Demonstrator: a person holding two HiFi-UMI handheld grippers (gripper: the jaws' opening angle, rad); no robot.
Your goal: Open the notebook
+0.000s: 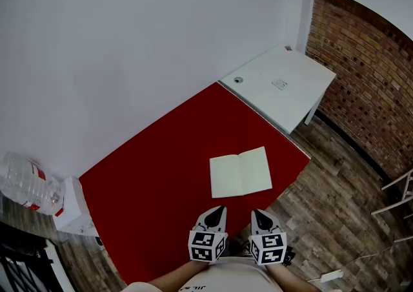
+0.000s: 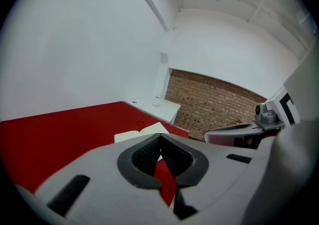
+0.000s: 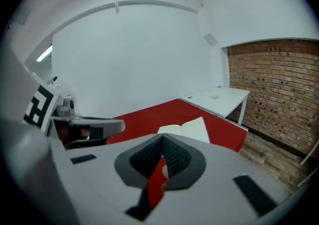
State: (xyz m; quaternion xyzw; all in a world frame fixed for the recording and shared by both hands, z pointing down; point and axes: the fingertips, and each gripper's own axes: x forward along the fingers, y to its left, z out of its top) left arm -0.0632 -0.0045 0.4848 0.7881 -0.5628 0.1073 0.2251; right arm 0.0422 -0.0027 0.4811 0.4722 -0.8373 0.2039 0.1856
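An open notebook lies on the red bench; near it, the left claw and right claw appear closed and empty.

I get bright, even light with barely any shadow; all 3 views bow at the rims, close foreground soft.
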